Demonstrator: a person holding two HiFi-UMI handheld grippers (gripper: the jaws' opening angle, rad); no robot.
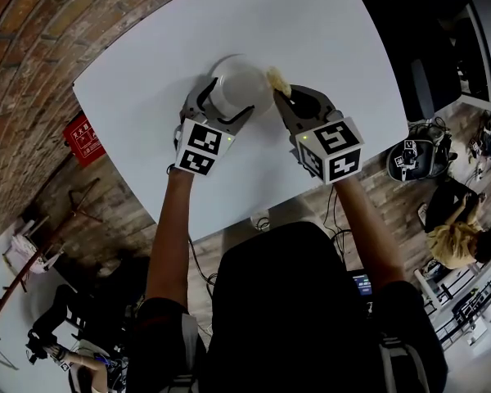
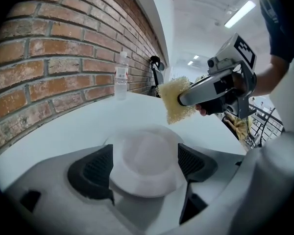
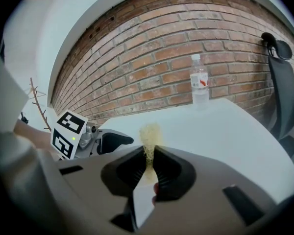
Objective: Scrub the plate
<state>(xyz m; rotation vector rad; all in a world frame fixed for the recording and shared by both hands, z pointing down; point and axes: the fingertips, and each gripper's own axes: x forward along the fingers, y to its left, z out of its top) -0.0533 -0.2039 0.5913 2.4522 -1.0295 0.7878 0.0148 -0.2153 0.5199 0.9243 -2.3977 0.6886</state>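
Observation:
A white plate (image 1: 239,88) lies on the white table (image 1: 335,47). My left gripper (image 1: 233,98) straddles it with its jaws spread wide. In the left gripper view the plate (image 2: 144,163) fills the gap between the two black pads (image 2: 93,173), its rim right at them, and I see no squeeze. My right gripper (image 1: 288,97) is shut on a yellow scrub sponge (image 1: 277,80), held just off the plate's right rim. In the right gripper view the sponge (image 3: 149,133) stands pinched edge-on between the jaws. From the left gripper view the sponge (image 2: 176,101) hangs above and beyond the plate.
A clear water bottle (image 2: 120,76) stands at the table's far side by the brick wall (image 2: 49,58); it also shows as the bottle (image 3: 199,84). A black chair (image 3: 279,82) is beside the table. The table's near edge (image 1: 254,207) is close to my body.

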